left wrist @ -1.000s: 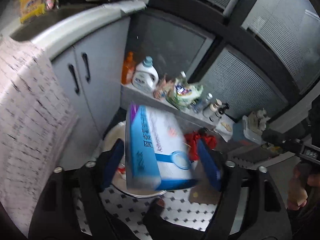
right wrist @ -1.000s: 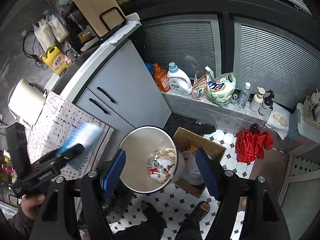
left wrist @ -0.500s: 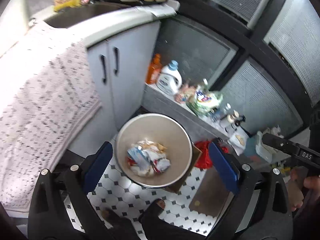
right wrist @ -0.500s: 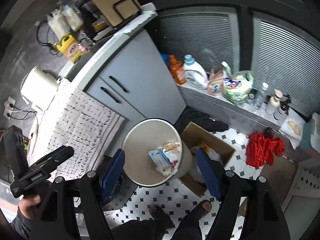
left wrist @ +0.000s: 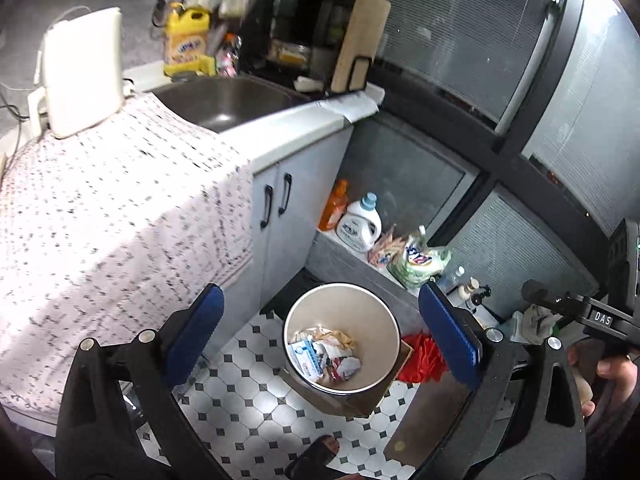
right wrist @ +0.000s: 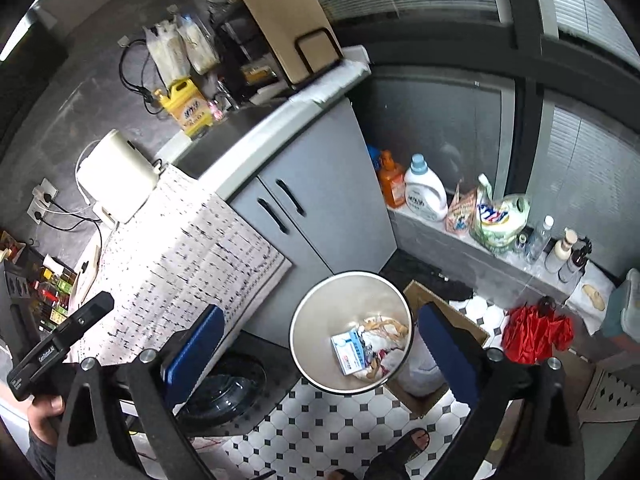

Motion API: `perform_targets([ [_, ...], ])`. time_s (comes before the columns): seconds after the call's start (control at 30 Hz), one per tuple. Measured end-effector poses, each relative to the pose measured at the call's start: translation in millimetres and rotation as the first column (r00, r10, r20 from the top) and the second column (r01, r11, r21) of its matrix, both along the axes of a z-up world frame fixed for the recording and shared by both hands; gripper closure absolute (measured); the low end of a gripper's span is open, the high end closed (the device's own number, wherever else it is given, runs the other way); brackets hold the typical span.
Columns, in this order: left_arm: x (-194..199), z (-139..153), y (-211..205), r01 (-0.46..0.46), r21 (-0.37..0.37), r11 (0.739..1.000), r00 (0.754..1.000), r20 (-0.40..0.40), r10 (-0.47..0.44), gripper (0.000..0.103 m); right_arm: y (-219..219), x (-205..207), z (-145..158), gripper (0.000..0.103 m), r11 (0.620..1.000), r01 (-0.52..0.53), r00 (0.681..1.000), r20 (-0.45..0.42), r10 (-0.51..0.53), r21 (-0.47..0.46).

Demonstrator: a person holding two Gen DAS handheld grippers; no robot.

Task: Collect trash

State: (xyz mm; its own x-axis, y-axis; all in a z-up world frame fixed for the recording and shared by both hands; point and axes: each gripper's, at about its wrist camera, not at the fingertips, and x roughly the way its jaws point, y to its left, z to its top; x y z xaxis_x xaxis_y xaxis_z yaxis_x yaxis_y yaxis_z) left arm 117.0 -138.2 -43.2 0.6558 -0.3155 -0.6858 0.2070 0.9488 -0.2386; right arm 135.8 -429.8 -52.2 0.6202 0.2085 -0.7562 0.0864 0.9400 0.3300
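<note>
Blue-white box (right wrist: 351, 351) lies in the trash bin (right wrist: 304, 320) on the crumpled waste, so drop looks done. Left hand-held gripper (left wrist: 320, 330) spread wide, empty; right hand-held gripper (right wrist: 318, 338) opening, nothing between jaws, both above bin, free for next item

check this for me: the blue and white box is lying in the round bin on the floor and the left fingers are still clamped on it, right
Not quite. The blue and white box does lie in the round bin, but the left gripper holds nothing: the left wrist view shows its fingers spread wide, well above the bin.
</note>
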Motion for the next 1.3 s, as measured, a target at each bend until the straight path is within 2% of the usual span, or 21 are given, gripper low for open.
perform_targets([
  [0.33,-59.3,50.7,64.2,-0.067,0.024,0.997,0.993,0.094,0.065,0.006,71.6,-43.4,62.6,0.008,0.998,-0.039,0.994,0.099,0.043,-0.040],
  [0.47,-78.7,62.5,86.6,-0.090,0.031,0.996,0.990,0.113,0.086,0.006,100.0,-65.2,77.6,0.008,0.995,-0.050,0.992,0.114,0.059,-0.082],
  [0.63,-106.2,75.4,106.4,-0.109,0.034,0.993,0.983,0.153,0.103,0.006,122.6,-94.9,92.2,0.008,0.995,-0.058,0.985,0.158,0.070,-0.083],
  [0.93,-150.1,95.2,137.0,-0.172,0.030,0.985,0.963,0.213,0.162,0.006,159.4,-121.7,111.0,0.008,0.991,-0.090,0.972,0.210,0.108,-0.095],
  [1.3,-169.1,99.9,162.1,-0.235,0.033,0.972,0.948,0.229,0.221,0.006,187.1,-127.2,109.8,0.008,0.986,-0.142,0.965,0.208,0.159,-0.091],
])
